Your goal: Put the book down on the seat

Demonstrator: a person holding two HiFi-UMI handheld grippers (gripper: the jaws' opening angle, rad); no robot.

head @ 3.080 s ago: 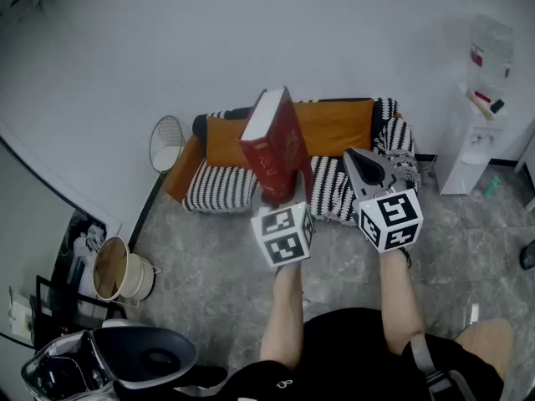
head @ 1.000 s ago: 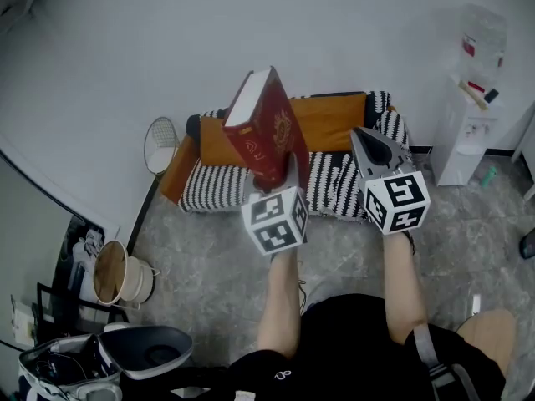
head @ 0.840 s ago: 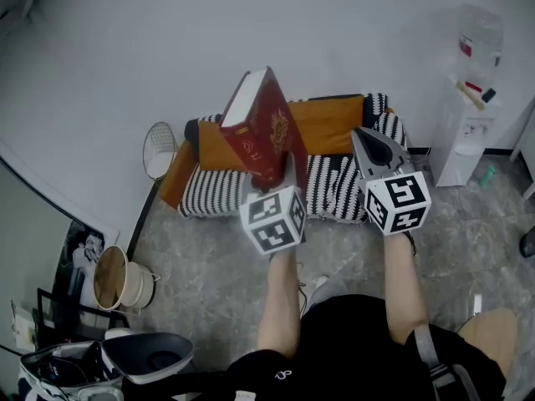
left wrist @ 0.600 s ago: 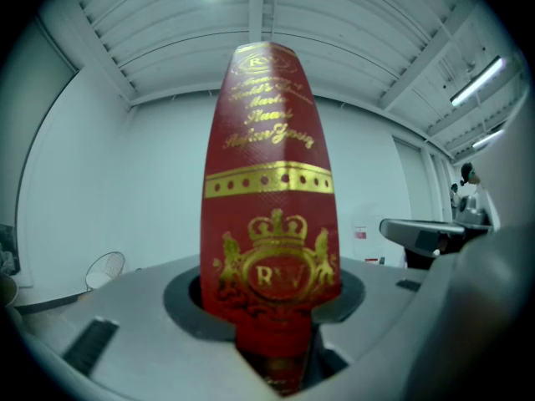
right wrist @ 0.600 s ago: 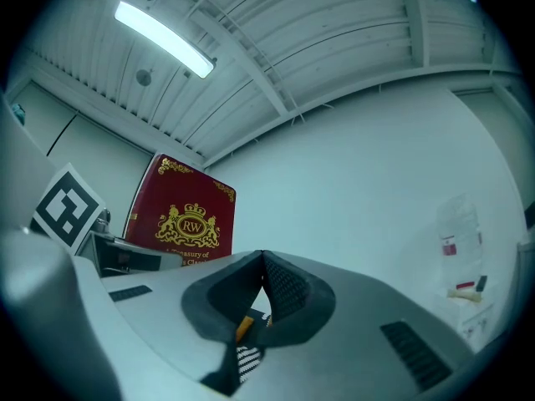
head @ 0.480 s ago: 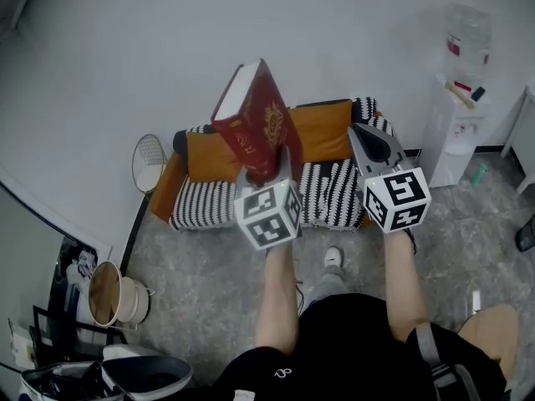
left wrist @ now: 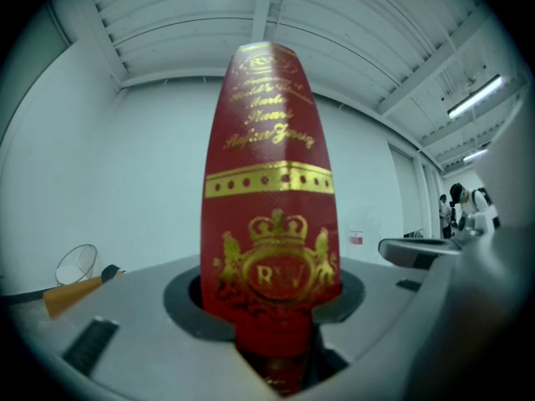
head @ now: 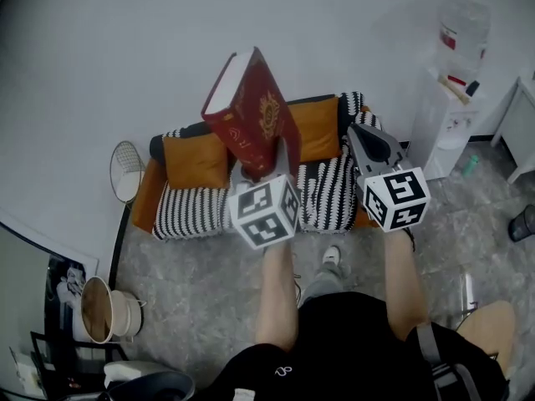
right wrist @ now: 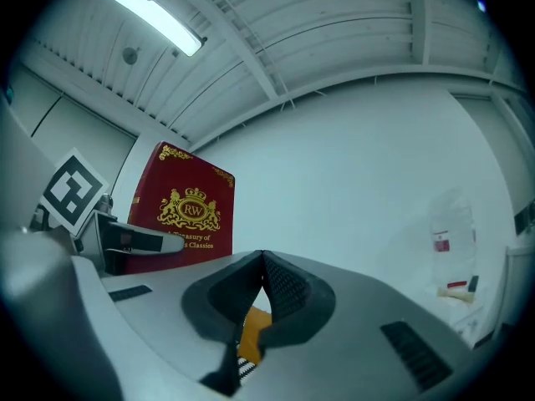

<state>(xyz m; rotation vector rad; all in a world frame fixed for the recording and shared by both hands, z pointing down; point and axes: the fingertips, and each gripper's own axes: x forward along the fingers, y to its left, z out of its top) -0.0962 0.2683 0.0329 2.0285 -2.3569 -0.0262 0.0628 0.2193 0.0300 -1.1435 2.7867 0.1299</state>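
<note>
Jaws of the left gripper [left wrist: 272, 312] are pressed on the bottom end of the thick red book [left wrist: 269, 182], one on each side. The book stands up out of them with its gold crown and lions facing the camera. From the head view the book [head: 251, 111] is up in the air and leans to the left, with its white page edge on top.

The right gripper [right wrist: 261, 261] has its two black pads pressed together at the tips, with nothing between them. It is held up just to the right of the left gripper, and the book shows off to its left side.

The book is not on the seat [head: 192, 211] yet. The black and white striped seat belongs to a sofa [head: 316, 128] with orange back cushions, which stands against the wall below and behind the book. A water dispenser [head: 441, 115] stands to the right of the sofa.

Three seconds ago the book was lower in the picture and stood straighter – now it is higher and tips more to the left. The sofa has slid to the left in the view, and a shoe [head: 332, 257] now shows on the grey floor between the arms. The left gripper has kept its hold on the book all this time – its jaws have not moved.
</note>
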